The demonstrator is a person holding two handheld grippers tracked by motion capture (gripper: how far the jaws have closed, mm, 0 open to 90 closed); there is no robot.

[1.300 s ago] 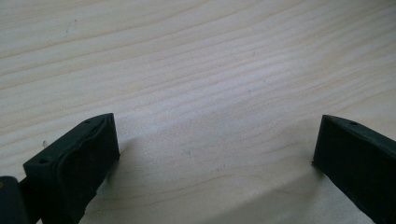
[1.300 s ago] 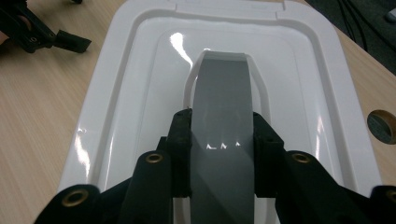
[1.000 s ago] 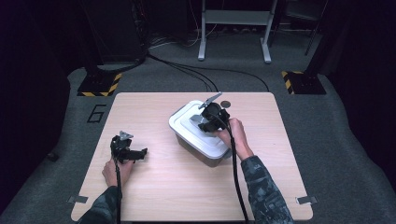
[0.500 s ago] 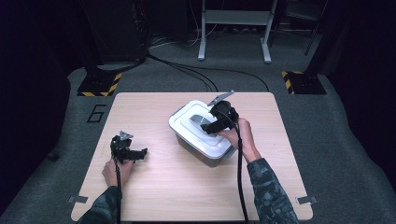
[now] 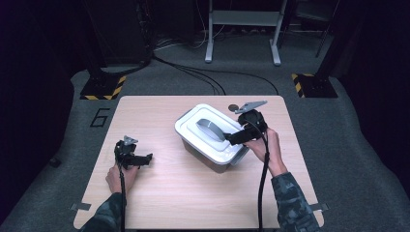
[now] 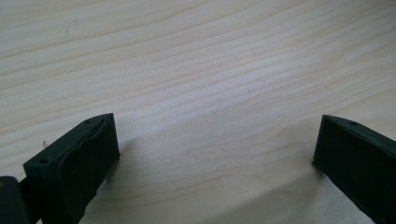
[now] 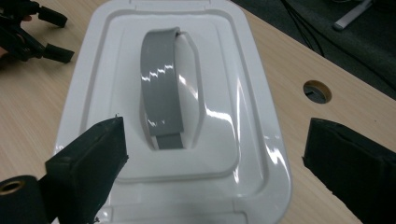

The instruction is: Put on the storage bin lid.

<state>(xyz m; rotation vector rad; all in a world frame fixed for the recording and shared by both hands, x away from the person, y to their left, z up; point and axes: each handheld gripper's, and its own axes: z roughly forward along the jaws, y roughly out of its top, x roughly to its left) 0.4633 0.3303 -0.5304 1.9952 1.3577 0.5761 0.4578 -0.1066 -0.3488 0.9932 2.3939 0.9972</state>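
While box (image 5: pixel 212 137) runs upper-left to lower-right, right gripper (image 5: pixel 231 139) backed off its handle (image 5: pixel 210 129), jaws just opened wide, empty; left gripper (image 5: pixel 145 158) jaws wide, empty.

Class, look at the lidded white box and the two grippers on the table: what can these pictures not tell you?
- What is inside the white box: its lid covers it in the high view and the right gripper view.
- Whether the lid is latched: the clips are too small in the high view and cut off in the right gripper view.
- What lies beyond the left gripper: its view ends at bare table.
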